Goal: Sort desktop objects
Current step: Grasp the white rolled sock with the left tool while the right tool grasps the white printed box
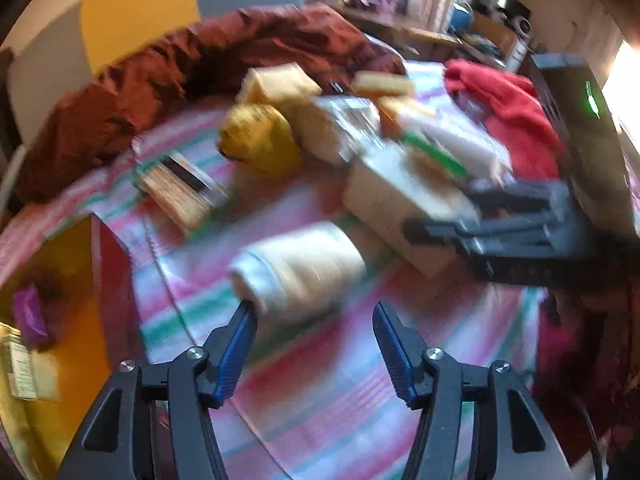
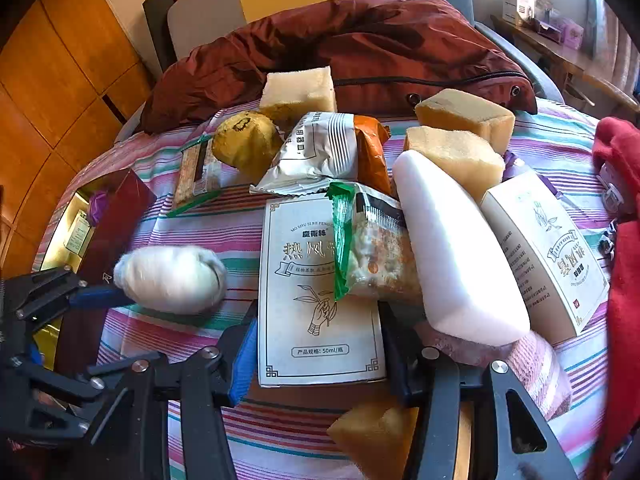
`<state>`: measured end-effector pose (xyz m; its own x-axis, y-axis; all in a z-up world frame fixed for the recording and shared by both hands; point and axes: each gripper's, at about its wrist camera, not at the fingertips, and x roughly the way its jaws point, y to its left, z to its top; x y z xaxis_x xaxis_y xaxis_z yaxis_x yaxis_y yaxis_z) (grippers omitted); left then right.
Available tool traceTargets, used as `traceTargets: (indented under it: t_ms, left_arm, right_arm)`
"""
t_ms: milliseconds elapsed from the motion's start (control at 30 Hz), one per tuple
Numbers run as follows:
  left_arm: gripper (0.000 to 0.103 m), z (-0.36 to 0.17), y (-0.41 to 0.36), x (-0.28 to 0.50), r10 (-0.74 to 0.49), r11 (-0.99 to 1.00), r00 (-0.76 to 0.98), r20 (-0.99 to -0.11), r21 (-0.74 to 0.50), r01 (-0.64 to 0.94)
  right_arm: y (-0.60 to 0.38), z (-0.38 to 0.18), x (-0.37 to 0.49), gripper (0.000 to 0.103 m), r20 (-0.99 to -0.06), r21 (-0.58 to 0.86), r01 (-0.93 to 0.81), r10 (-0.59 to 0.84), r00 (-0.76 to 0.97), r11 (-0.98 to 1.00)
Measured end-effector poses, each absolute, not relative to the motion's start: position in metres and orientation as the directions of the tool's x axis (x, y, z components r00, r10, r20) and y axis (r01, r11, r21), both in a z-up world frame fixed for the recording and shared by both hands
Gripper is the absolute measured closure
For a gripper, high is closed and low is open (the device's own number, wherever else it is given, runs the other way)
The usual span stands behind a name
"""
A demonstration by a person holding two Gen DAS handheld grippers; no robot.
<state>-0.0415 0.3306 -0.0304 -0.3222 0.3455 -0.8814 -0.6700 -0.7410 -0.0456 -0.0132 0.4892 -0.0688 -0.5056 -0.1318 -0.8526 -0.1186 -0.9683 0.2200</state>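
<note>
In the left wrist view, which is blurred, my left gripper (image 1: 313, 307) stands open over the striped cloth (image 1: 320, 380). A white and cream roll (image 1: 298, 268) lies just past its fingertips, and the left pad touches the roll's end. The right wrist view shows the same roll (image 2: 172, 278), blurred, against one blue left finger (image 2: 98, 296). My right gripper (image 2: 318, 320) is shut on a flat white box with printed characters (image 2: 312, 280), one pad pressing on each long side. That gripper (image 1: 440, 220) and its box (image 1: 396, 196) also show at the right of the left wrist view.
Snack packets (image 2: 320, 152), yellow sponges (image 2: 460, 152), a white foam block (image 2: 456, 248) and a second white box (image 2: 548, 256) crowd the middle. An open dark red box (image 2: 116, 220) sits at the left edge. A rust jacket (image 2: 360, 48) lies behind and red cloth (image 2: 624, 240) to the right.
</note>
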Motion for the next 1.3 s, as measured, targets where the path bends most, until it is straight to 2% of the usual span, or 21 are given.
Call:
traceTargets:
  t_ms: [100,200,300,633,733,833,1133,1300]
  left_arm:
    - [0.04,-0.036,0.339,-0.053,0.304,-0.741,-0.342,-0.889,0.005,-0.671]
    - [0.032,-0.043,0.347,-0.054,0.316,-0.711,-0.311,-0.897,-0.007,-0.703]
    - [0.033,-0.054,0.35,-0.057,0.27,-0.735,-0.313,-0.911,0.015,-0.678]
    - [0.037,-0.061,0.347,-0.038,0.252,-0.764,-0.388,-0.886,0.063,-0.642]
    - [0.038,-0.062,0.335,-0.039,0.301,-0.783,-0.368,-0.88,-0.007,-0.623]
    - [0.038,-0.061,0.324,-0.035,0.342,-0.798,-0.348,-0.873,-0.074,-0.597]
    - [0.038,-0.043,0.297,-0.001,0.444,-0.773,-0.333,-0.832,-0.168,-0.611]
    - [0.038,-0.026,0.276,0.009,0.508,-0.761,-0.325,-0.798,-0.238,-0.604]
  right_arm:
    - [0.489,-0.069,-0.013,0.049,-0.851,0.228,-0.123,-0.136,-0.506,-0.966]
    - [0.49,-0.07,-0.014,0.048,-0.851,0.233,-0.124,-0.141,-0.506,-0.965]
    - [0.49,-0.071,-0.015,0.048,-0.851,0.234,-0.122,-0.142,-0.505,-0.965]
    - [0.489,-0.07,-0.014,0.049,-0.852,0.204,-0.116,-0.118,-0.51,-0.972]
    - [0.481,-0.064,-0.012,0.051,-0.841,0.143,-0.095,-0.07,-0.537,-0.985]
    - [0.475,-0.058,-0.011,0.051,-0.818,0.153,-0.066,-0.089,-0.569,-0.986]
    - [0.47,-0.063,-0.01,0.052,-0.829,0.141,-0.061,-0.084,-0.553,-0.988]
    - [0.45,-0.071,-0.004,0.051,-0.841,0.07,-0.069,-0.022,-0.541,-0.995]
